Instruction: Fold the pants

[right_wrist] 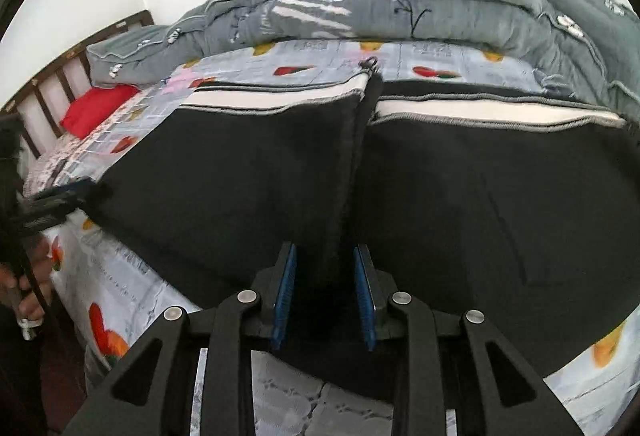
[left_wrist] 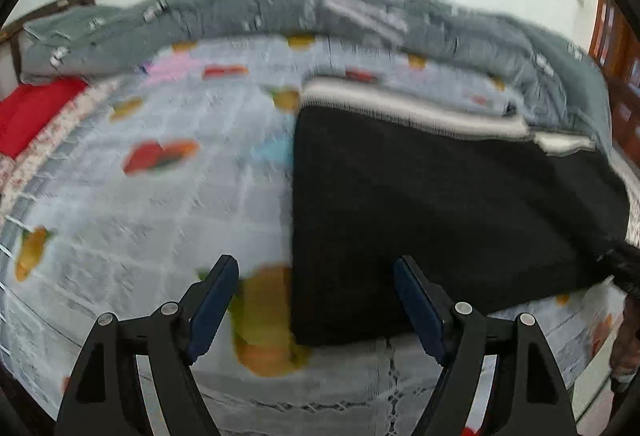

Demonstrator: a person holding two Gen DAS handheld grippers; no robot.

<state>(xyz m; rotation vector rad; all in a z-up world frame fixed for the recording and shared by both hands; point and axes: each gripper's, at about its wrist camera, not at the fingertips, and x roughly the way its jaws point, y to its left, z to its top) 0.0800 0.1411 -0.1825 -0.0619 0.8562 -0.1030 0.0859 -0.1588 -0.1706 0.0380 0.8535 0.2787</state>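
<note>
Black pants (right_wrist: 248, 172) with a white-and-grey side stripe lie on a bed with a fruit-print sheet (right_wrist: 132, 268). In the right wrist view a raised ridge of the black cloth (right_wrist: 352, 172) runs up the middle, and my right gripper (right_wrist: 325, 256) has its blue pads on both sides of it, a small gap showing. In the left wrist view the pants (left_wrist: 432, 212) lie right of centre. My left gripper (left_wrist: 316, 268) is open and empty above the pants' left edge and the sheet (left_wrist: 160, 220). The left gripper also shows at the left of the right wrist view (right_wrist: 68, 196).
A rolled grey quilt (right_wrist: 380, 8) lies along the far side of the bed. A red pillow (right_wrist: 96, 108) sits by a wooden headboard (right_wrist: 52, 84) at the left. A wooden cabinet (left_wrist: 616, 48) stands at the far right. The bed's near edge (right_wrist: 288, 396) is below my grippers.
</note>
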